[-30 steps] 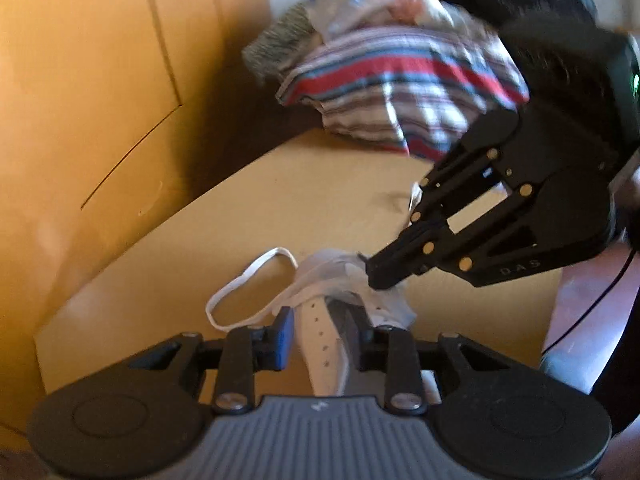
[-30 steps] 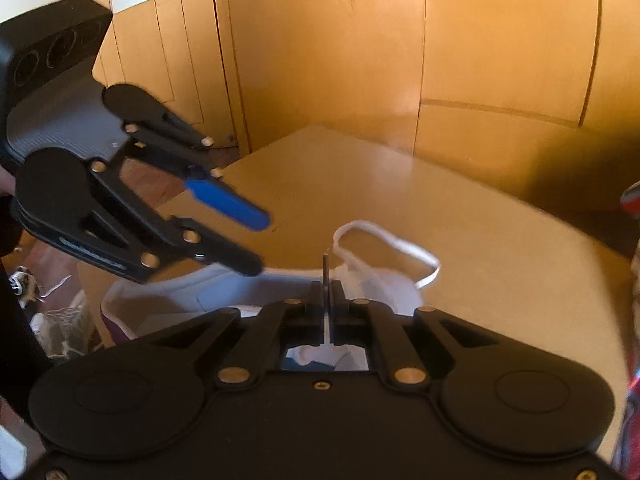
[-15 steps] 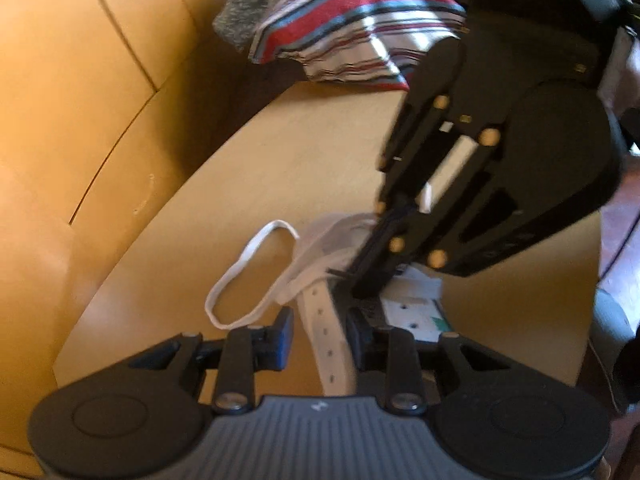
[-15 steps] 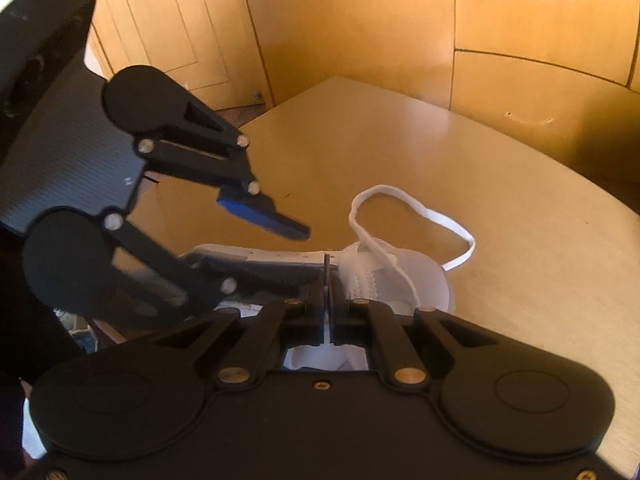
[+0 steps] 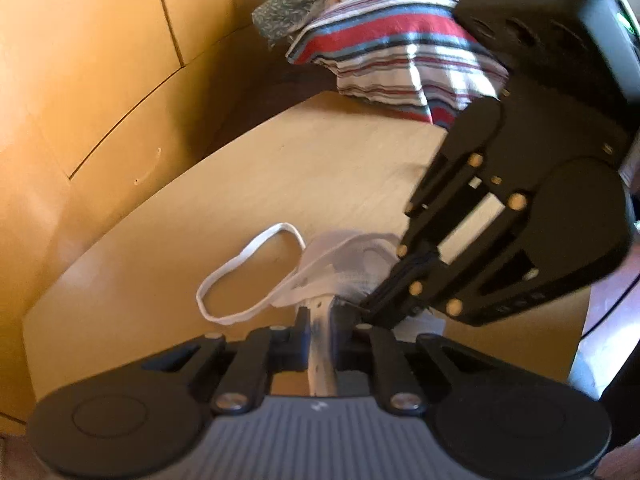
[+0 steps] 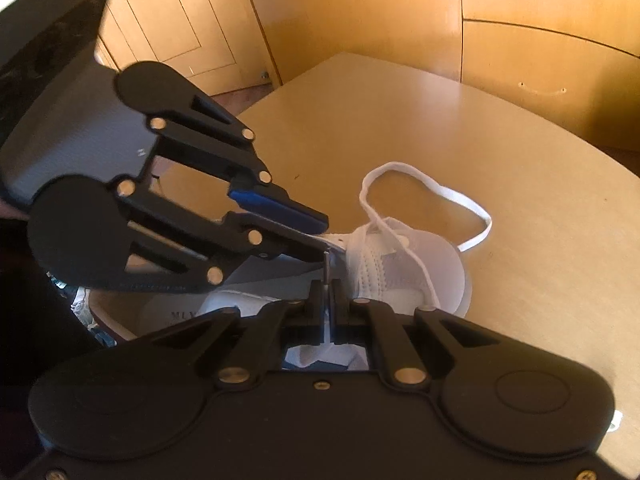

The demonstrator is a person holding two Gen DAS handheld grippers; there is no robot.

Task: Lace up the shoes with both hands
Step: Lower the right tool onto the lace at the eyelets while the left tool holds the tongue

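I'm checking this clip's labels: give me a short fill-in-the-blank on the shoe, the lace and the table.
1. The shoe on the table is ____ in colour.
2. The loose lace lies on the table in a ____.
3. The table top is made of ____.
4. Beyond the table's far edge lies a folded ____ cloth in red, blue and white.

Missing words: white; loop; wood; striped

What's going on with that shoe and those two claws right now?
Left gripper closing on white shoe's eyelet strip. Right gripper shut, pinching lace tip. Lace looped loose on table. Nothing blocking.
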